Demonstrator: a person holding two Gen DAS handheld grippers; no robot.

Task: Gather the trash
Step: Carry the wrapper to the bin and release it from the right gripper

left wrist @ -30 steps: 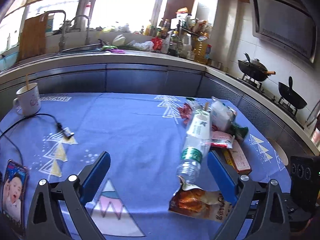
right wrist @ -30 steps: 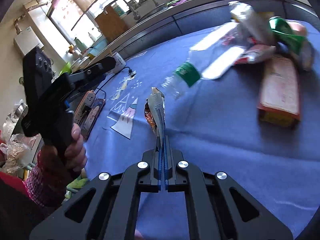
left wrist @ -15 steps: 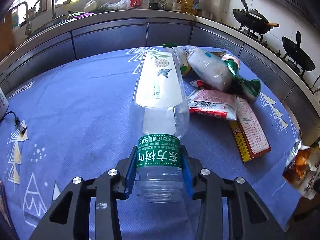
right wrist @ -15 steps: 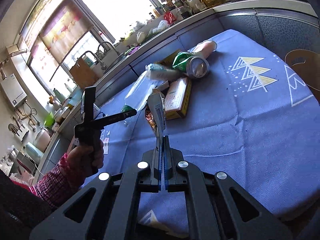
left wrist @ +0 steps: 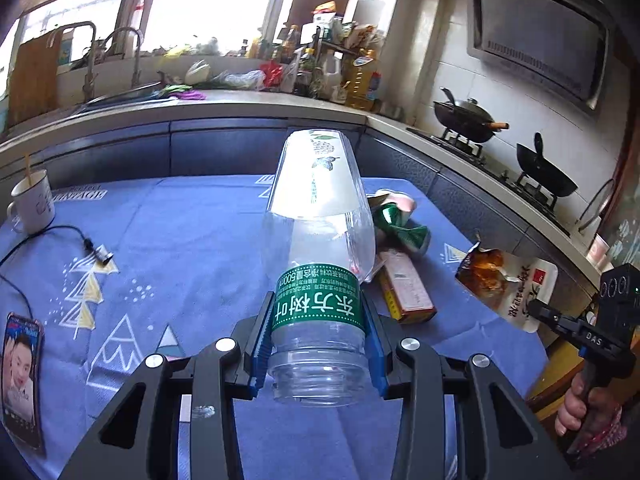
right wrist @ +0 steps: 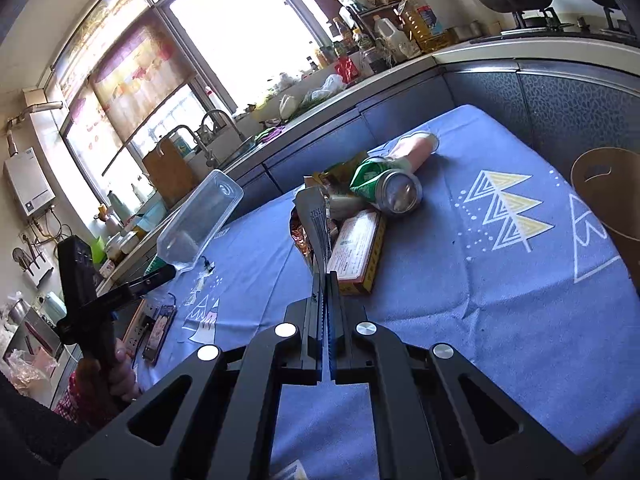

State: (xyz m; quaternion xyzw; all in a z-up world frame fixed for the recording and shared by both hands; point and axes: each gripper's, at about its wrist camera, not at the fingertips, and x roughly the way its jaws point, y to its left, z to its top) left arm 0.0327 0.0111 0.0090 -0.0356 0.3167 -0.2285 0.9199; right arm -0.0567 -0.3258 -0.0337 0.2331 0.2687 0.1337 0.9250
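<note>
Two pieces have been picked up: a clear plastic bottle [left wrist: 320, 264] is clamped near its neck by the left claw [left wrist: 318, 344], lifted off the tabletop [right wrist: 460, 280], and a snack wrapper [right wrist: 316, 224] is pinched in the fully closed right claw [right wrist: 325, 292]. A carton [right wrist: 356, 254], a green can [right wrist: 384, 184] and smaller wrappers are left, and no bin is seen

R claw [right wrist: 325, 280] clamped on snack wrapper [right wrist: 316, 220], above tbl [right wrist: 500, 300].

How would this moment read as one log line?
left tool: shut on plastic bottle | right tool: shut on snack wrapper | table: can, box left
</note>
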